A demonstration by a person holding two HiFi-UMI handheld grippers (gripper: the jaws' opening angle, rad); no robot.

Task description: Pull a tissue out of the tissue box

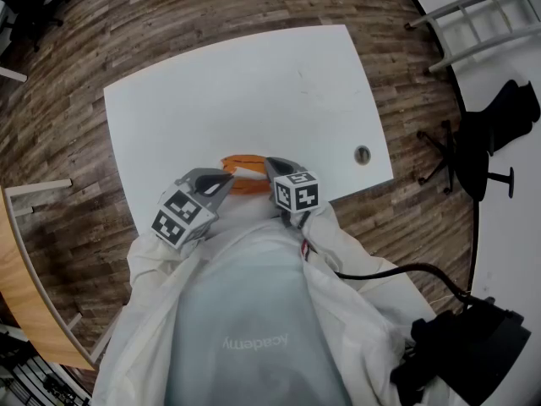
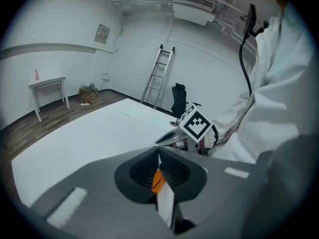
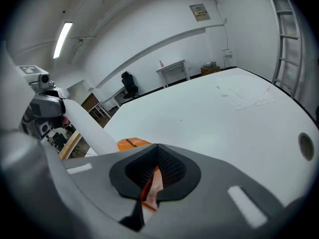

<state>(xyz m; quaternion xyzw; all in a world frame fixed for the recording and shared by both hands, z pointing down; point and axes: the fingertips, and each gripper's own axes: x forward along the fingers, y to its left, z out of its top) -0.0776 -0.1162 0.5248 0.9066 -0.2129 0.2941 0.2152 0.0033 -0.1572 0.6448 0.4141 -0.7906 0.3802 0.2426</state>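
An orange tissue pack (image 1: 241, 184) lies at the near edge of the white table (image 1: 254, 83), between my two grippers. My left gripper (image 1: 221, 181) is shut, with a thin white strip edged in orange pinched between its pads (image 2: 160, 185). A white band of tissue (image 3: 84, 128) runs from the left gripper's body (image 3: 45, 111) down toward the orange pack (image 3: 132, 144). My right gripper (image 1: 272, 170) is shut on an orange-and-pale flap of the pack (image 3: 152, 185). Most of the pack is hidden under the jaws.
A round cable hole (image 1: 362, 154) sits near the table's right edge. A black office chair (image 1: 482, 150) and a ladder (image 1: 482, 15) stand to the right. A wooden bench (image 1: 25, 286) is at the left. A black bag (image 1: 456, 353) with a cable lies near my right side.
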